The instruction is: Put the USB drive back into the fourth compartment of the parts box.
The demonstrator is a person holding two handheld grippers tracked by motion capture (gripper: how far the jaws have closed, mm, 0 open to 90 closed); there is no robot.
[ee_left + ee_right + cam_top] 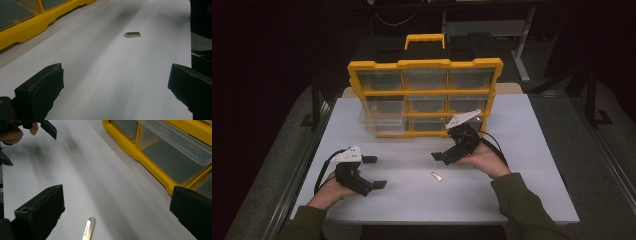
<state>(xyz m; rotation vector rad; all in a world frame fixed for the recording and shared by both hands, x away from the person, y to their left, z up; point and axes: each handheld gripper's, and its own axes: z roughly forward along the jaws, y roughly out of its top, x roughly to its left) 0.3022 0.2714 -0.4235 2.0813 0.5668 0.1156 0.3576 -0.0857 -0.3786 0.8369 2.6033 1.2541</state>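
Observation:
A small flat metal piece lies on the white table between my two grippers. My left gripper stands open to its left, nothing between its fingers. In the left gripper view the metal piece lies well ahead of the open jaws. My right gripper is open just above and right of the piece, close to the organizer's front. In the right gripper view the metal piece rests on the table near the left jaw, untouched.
A yellow organizer with clear drawers stands upright at the back of the table, black handle on top. One clear drawer at its left is pulled partway out, and this drawer overhangs the table. Dark floor surrounds the table.

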